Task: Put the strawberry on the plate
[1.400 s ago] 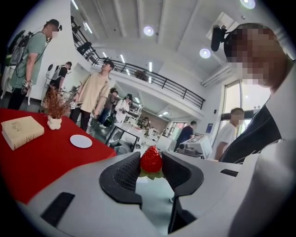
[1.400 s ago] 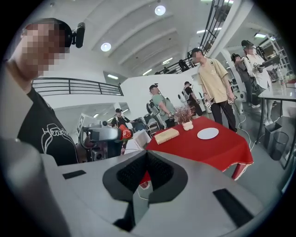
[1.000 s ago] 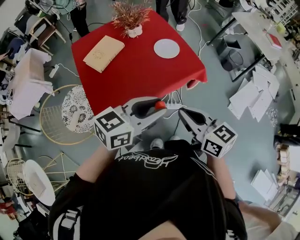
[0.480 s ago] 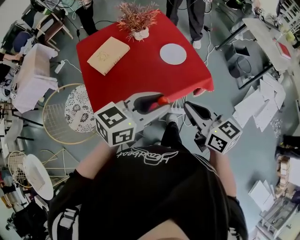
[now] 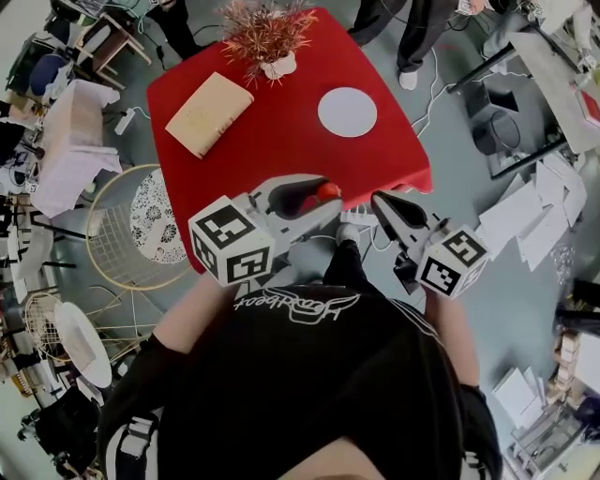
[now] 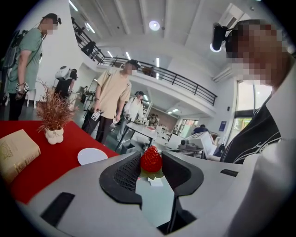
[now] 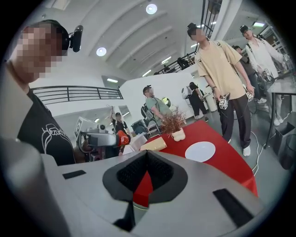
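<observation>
A red strawberry (image 5: 328,191) is pinched between the jaws of my left gripper (image 5: 322,193), which hangs over the near edge of the red table (image 5: 281,150). In the left gripper view the strawberry (image 6: 151,159) stands tip up between the black pads, leaves at the bottom. The round white plate (image 5: 347,111) lies on the table's far right part, beyond both grippers, and shows as a white plate (image 6: 92,156) left of the jaws. My right gripper (image 5: 381,201) is just off the table's near right corner, jaws shut (image 7: 147,155) on nothing.
A tan book (image 5: 208,113) lies at the table's left and a dried plant in a white pot (image 5: 267,42) stands at its far edge. People stand beyond the table (image 5: 412,28). A round wire chair (image 5: 141,225) is left of it; papers (image 5: 534,216) litter the floor at right.
Both grippers have moved forward toward the red table, so that the left one with the strawberry now reaches over its near edge. Neither grip has changed.
</observation>
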Demonstrator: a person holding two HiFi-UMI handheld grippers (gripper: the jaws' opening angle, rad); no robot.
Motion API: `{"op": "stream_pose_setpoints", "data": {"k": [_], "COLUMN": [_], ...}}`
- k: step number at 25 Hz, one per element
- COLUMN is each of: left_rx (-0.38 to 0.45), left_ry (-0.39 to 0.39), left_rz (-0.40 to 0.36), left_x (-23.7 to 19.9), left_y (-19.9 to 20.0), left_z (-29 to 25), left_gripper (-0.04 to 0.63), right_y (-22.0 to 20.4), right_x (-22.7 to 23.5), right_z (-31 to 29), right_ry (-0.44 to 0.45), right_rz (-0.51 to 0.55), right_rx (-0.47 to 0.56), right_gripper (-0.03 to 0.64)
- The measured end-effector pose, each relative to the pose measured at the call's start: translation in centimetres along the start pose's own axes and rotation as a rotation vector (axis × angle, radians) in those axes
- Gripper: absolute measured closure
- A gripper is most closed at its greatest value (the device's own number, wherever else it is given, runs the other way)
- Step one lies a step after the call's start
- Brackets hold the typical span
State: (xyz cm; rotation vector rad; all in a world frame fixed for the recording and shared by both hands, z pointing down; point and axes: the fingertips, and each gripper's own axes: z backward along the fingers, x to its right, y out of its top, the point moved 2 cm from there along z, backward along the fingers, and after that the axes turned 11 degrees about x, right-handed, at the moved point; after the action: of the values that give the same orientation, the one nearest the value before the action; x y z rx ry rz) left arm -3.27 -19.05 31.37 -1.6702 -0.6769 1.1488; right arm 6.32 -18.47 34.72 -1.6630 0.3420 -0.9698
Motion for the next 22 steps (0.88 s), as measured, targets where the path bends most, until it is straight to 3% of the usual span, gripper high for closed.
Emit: {"op": "stream_pose_setpoints", "data": {"k": [22], "left_rx": [-0.035], "left_ry": [0.107], "left_rz": [0.040], "left_x": [-8.7], "left_y": [-0.1], "left_z": [-7.1], "left_gripper": [0.448], "right_y": [0.4], "right_x": [10.0], "right_z": [-4.0], "right_ry": [0.029], "right_rz": [-0.077], "right_rx": [-0.057], "right_gripper": [0.609]}}
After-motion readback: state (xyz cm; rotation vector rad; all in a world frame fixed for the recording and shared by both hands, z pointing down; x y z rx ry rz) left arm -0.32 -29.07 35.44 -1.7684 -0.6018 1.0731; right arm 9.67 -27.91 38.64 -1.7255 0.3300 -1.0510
